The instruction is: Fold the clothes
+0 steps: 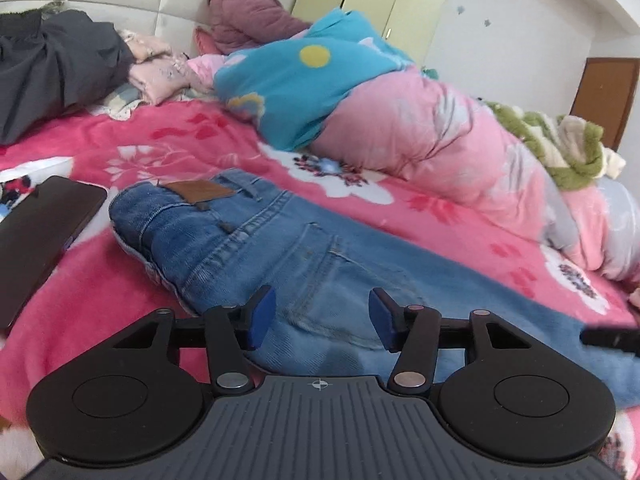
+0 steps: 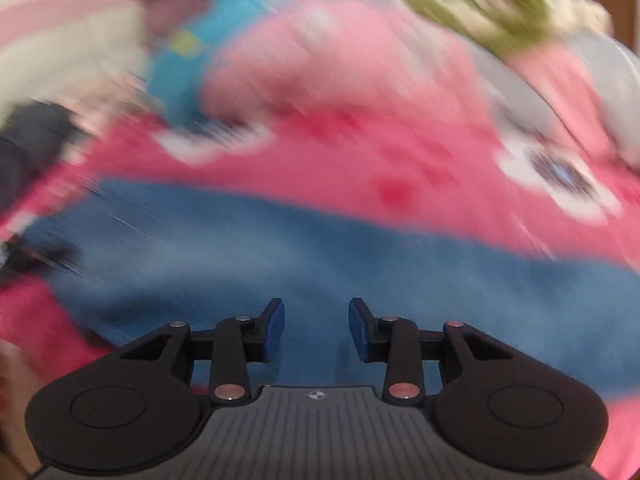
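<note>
A pair of blue jeans [image 1: 256, 248] lies flat on the pink flowered bed cover [image 1: 168, 140], waistband with a brown leather patch at the left, legs running right. My left gripper [image 1: 322, 318] is open just above the seat of the jeans, holding nothing. The right wrist view is blurred by motion; the jeans [image 2: 280, 264] show as a blue band across it. My right gripper [image 2: 316, 330] is open over the jeans leg and empty. A black part of it shows at the right edge of the left wrist view [image 1: 612, 338].
A black phone [image 1: 38, 236] lies on the cover left of the waistband. A heap of pink and blue quilts [image 1: 400, 120] fills the far side of the bed. A dark garment [image 1: 56, 72] and folded pink clothes [image 1: 160, 72] lie at the back left. A person [image 1: 248, 12] leans on the headboard.
</note>
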